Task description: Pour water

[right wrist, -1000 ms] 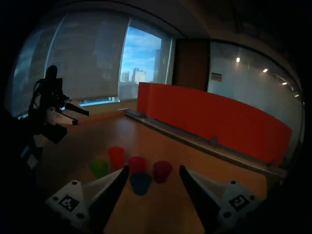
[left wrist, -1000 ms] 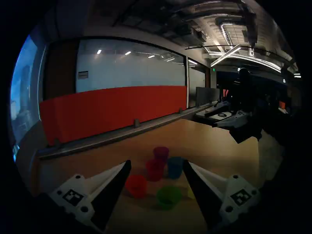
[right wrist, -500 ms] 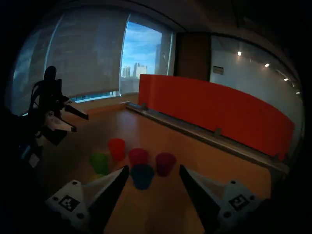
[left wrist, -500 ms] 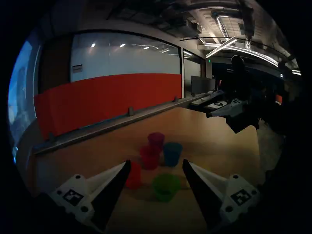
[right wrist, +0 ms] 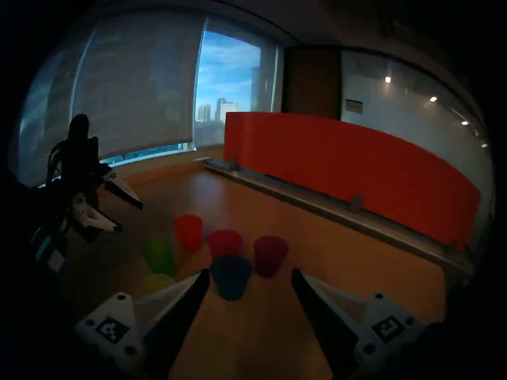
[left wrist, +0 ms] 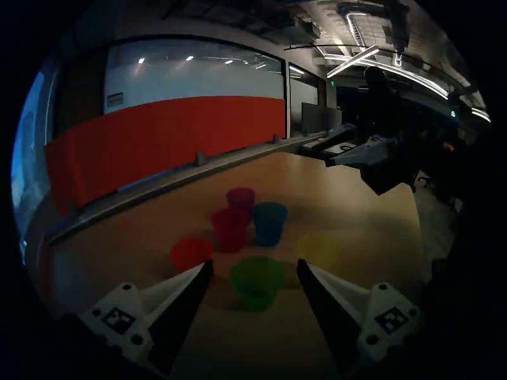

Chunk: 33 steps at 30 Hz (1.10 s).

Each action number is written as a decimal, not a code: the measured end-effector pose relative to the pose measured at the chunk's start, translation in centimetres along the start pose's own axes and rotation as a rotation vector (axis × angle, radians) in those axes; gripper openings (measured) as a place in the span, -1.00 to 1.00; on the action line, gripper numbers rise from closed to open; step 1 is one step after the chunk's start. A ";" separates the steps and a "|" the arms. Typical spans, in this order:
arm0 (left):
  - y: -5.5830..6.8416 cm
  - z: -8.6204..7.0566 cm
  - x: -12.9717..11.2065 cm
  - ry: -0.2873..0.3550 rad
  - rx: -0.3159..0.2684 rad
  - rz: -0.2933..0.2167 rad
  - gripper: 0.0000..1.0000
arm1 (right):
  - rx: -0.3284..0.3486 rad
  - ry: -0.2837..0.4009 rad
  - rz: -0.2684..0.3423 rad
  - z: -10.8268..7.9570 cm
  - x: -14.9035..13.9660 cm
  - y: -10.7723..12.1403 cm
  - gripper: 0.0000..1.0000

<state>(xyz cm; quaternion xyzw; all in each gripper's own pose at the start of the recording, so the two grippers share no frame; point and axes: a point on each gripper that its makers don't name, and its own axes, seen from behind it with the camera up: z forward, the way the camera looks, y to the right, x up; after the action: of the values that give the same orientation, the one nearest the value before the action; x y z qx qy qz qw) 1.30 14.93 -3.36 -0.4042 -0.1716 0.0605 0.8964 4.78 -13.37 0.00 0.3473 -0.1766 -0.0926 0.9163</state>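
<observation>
Sign, too small to read, green cup, blue cup

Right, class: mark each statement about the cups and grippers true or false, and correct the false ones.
1. The green cup lies on its side. False: it stands upright.
2. The left gripper is open and holds nothing. True.
3. The blue cup is the cup nearest the right gripper. True.
4. The right gripper grips the yellow cup. False: it is open and empty; the yellow cup stands on the table.
</observation>
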 end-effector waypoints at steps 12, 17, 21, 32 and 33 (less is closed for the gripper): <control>1.2 1.4 -3.1 -0.076 -0.029 0.018 0.97 | 0.010 -0.016 0.006 0.9 -0.9 -0.2 0.99; 1.2 2.1 -4.3 -0.108 -0.034 0.020 0.97 | 0.012 -0.024 0.011 1.4 -1.5 -0.2 1.00; 1.3 2.6 -5.0 -0.133 -0.044 0.026 0.97 | 0.011 -0.032 0.019 1.8 -1.8 0.0 0.99; 1.0 4.3 -6.2 -0.179 -0.051 0.028 0.96 | 0.023 -0.046 0.017 2.9 -2.4 0.0 1.00; 1.0 4.4 -6.3 -0.183 -0.051 0.029 0.97 | 0.024 -0.047 0.017 3.1 -2.5 0.0 1.00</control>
<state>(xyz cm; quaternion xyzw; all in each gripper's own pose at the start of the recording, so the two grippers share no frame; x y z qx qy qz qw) -6.13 17.14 -3.02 -0.4222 -0.2481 0.1058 0.8654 1.33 -14.49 1.50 0.3544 -0.2022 -0.0909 0.9084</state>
